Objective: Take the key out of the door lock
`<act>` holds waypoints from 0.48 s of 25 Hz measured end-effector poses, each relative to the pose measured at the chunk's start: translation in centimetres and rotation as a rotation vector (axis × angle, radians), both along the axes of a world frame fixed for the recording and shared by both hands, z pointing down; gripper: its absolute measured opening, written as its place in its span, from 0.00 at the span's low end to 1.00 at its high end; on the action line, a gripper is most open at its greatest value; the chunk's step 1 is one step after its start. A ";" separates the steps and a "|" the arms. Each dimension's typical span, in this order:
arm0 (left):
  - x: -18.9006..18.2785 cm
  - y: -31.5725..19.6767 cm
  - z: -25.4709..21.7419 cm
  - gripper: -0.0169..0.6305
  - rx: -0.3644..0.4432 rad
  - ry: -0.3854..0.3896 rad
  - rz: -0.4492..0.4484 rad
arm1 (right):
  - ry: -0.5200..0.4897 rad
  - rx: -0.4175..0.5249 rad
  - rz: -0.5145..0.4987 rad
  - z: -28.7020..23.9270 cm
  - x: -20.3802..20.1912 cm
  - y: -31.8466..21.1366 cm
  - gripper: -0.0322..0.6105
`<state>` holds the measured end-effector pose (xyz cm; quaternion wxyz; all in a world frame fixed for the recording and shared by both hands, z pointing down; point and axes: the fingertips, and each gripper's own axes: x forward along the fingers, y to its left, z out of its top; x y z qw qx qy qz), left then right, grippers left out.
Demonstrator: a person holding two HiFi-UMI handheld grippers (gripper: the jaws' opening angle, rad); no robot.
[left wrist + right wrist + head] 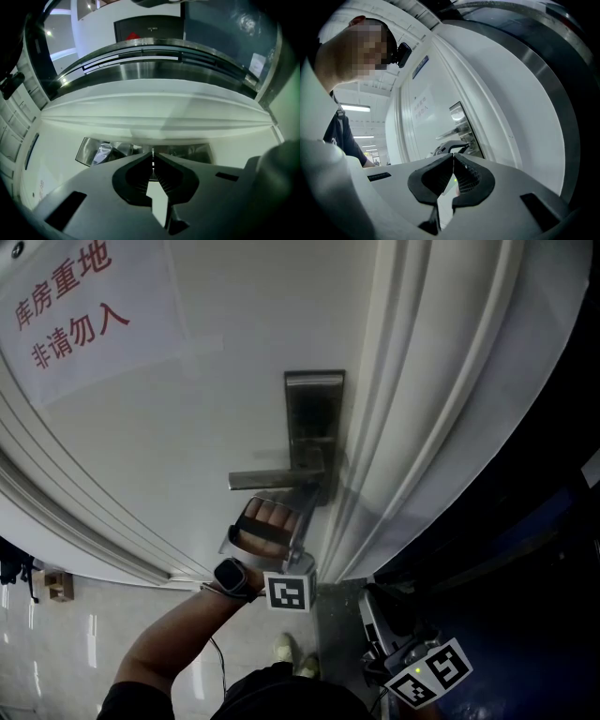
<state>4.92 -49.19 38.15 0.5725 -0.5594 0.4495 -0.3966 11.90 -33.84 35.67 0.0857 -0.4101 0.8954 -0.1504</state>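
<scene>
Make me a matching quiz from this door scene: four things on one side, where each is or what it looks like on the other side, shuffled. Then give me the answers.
Things
1. paper sign
2. lever handle
3. left gripper
4. right gripper

Descriptions
A. jaws together, held back from the door
B. red print, upper left of the door
C. grey metal, sticks out sideways from the lock plate
D. jaws together, close at the lock plate, below the lever

Pairs: 1-B, 2-C, 3-D, 4-A
</scene>
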 end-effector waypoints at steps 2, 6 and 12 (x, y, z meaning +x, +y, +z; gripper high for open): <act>0.1 0.1 0.0 0.04 0.006 0.008 -0.011 | -0.003 0.002 -0.005 0.0 0.1 0.1 0.07; 0.1 0.1 0.0 0.04 0.005 0.020 -0.027 | -0.010 0.008 -0.008 -0.1 0.4 0.1 0.07; 0.2 1.1 0.1 0.04 0.019 0.033 -0.024 | -0.012 0.012 -0.016 -0.4 0.8 0.3 0.07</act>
